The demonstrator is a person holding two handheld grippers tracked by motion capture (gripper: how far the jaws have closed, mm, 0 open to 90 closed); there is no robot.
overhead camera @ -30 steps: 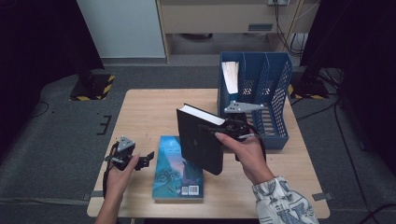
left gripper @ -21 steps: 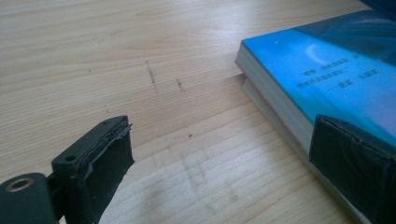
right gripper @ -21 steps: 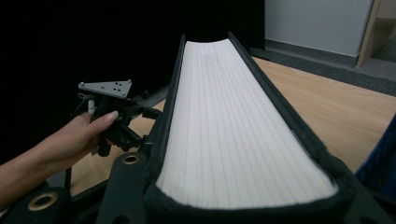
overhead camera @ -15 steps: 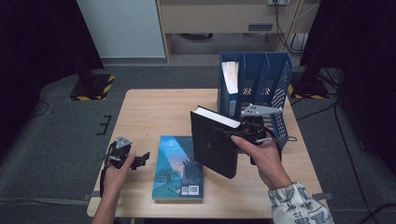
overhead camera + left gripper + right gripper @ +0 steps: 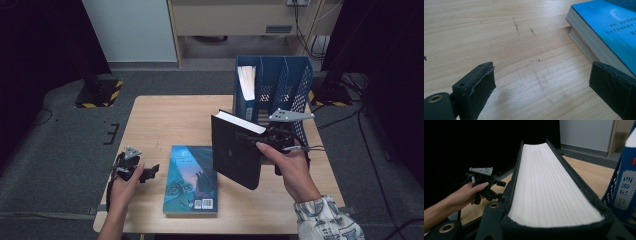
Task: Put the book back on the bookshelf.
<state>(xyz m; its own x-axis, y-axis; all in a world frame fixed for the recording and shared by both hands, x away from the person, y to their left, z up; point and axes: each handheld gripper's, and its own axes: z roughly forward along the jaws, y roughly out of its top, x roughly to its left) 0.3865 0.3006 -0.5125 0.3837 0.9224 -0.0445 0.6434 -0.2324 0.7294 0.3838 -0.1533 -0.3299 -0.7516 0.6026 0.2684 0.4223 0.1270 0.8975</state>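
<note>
Right gripper (image 5: 250, 139): clamped on the black hardcover book (image 5: 235, 155), jaws pressing both covers, white page edge facing up. Book held upright and tilted above the wooden table (image 5: 165, 120), just in front of the blue file rack (image 5: 295, 80), near the blue book (image 5: 246, 107) standing in its left compartment. Left gripper (image 5: 150, 172): jaws wide apart with nothing between, low over the table near the left edge, just beside the blue paperback (image 5: 192, 177) lying flat.

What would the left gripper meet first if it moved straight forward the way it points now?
Probably the blue book lying flat on the table: the open left gripper points at its near edge, though depth is unclear.
</note>
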